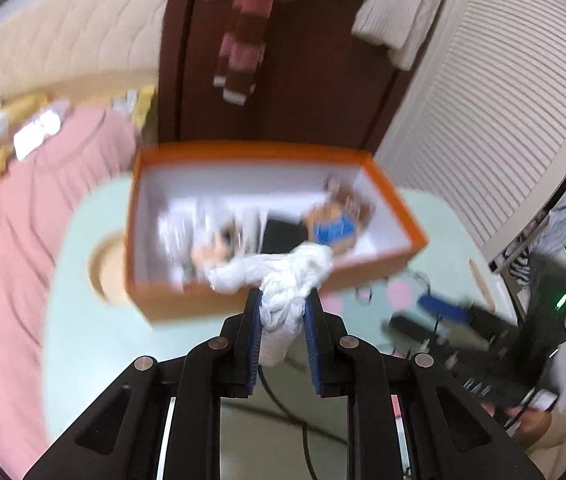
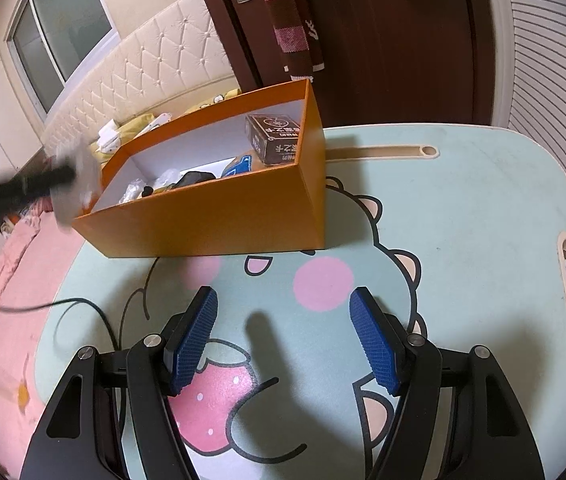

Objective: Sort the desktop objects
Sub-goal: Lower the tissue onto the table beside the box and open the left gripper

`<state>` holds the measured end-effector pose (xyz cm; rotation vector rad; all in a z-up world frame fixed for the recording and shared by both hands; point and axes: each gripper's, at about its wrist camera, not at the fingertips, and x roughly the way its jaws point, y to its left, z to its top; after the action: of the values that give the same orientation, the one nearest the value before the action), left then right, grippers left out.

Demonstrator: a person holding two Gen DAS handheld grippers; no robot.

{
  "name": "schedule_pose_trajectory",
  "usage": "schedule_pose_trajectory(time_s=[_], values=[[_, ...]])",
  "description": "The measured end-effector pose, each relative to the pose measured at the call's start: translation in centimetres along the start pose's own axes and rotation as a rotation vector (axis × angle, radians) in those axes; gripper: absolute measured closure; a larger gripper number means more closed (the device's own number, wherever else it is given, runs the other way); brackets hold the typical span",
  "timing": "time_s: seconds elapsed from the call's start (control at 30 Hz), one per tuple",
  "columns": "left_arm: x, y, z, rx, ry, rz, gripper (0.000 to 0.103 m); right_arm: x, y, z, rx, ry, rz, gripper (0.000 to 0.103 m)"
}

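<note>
In the blurred left wrist view my left gripper (image 1: 285,300) is shut on a crumpled white tissue (image 1: 283,272), held just above the near wall of the orange box (image 1: 251,152). Inside the box lie several items, among them a brown-and-blue packet (image 1: 337,220) and a black object (image 1: 281,232). In the right wrist view my right gripper (image 2: 283,308) stands open with nothing between its blue pads, low over the table top (image 2: 463,208). The orange box (image 2: 219,216) sits ahead and left of it, holding a dark brown carton (image 2: 277,138). The left gripper (image 2: 23,192) shows as a dark blur at the box's left end.
The mint table top bears a cartoon print. A black cable (image 2: 83,304) runs across its left side. A pink bedspread (image 1: 11,260) lies to the left, a dark wooden door (image 2: 383,40) with hanging scarves stands behind, and the right gripper (image 1: 463,320) is blurred at right.
</note>
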<state>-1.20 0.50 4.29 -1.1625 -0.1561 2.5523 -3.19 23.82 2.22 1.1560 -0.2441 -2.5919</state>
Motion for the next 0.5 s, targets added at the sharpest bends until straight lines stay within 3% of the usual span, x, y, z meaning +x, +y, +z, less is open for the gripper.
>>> schedule_pose_trajectory(time_s=[0.33, 0.43, 0.47, 0.5], values=[[2.7, -0.4, -4.8, 0.008, -0.046, 0.042, 0.079, -1.6, 0.8, 1.1, -0.058, -0.048, -0.045, 0.033], [2.4, -0.4, -5.5, 0.004, -0.083, 0.045, 0.046, -2.2, 1.4, 2.7, -0.095, -0.068, -0.053, 0.033], [2.3, -0.4, -5.8, 0.004, -0.105, 0.056, 0.029, -2.5, 1.7, 3.6, -0.108, -0.080, -0.053, 0.033], [2.0, -0.5, -6.2, 0.012, -0.142, 0.073, 0.023, -2.5, 2.1, 4.4, -0.122, -0.085, -0.055, 0.033]])
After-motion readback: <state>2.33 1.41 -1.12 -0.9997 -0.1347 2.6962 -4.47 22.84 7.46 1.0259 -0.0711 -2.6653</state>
